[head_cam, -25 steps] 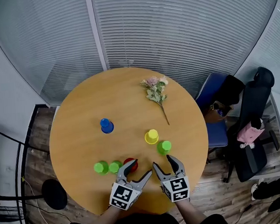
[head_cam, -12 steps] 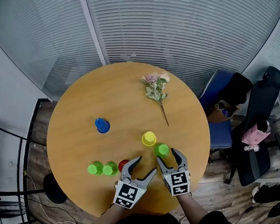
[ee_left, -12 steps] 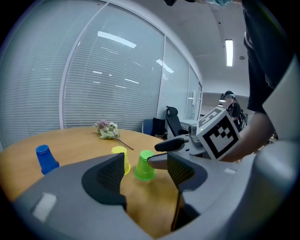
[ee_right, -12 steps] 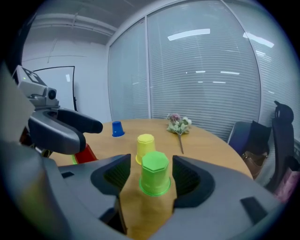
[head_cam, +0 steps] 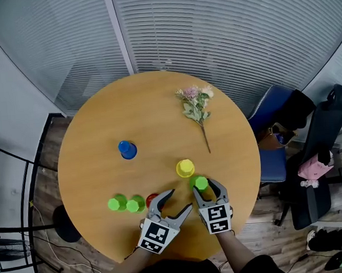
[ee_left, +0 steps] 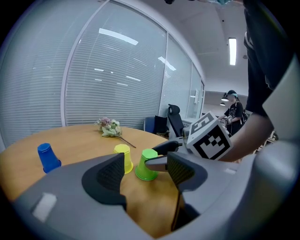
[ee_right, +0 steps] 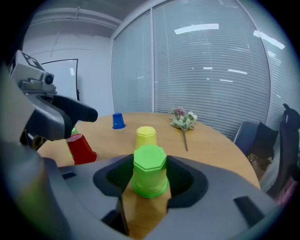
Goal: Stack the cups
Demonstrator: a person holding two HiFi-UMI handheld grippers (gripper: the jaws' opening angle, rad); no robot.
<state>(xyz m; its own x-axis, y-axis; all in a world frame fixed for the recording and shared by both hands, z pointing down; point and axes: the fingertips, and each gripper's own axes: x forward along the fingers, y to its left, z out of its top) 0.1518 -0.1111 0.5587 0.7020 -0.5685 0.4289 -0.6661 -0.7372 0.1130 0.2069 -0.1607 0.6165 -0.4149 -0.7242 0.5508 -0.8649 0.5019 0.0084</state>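
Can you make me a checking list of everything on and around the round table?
Surface: round wooden table.
Job's things: six cups, none stacked: blue cup, yellow cup, red cup, two green cups side by side, third green cup.
Clutter: flower sprig.
Grippers: left gripper open, empty; right gripper open, jaws just closing around third green cup.
Cables: thin cord on floor.
Surroundings: blinds, blue chair, black chair.

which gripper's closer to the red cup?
Left. Left gripper sits just beside the red cup; right gripper is farther off, its jaws just closing around a green cup.
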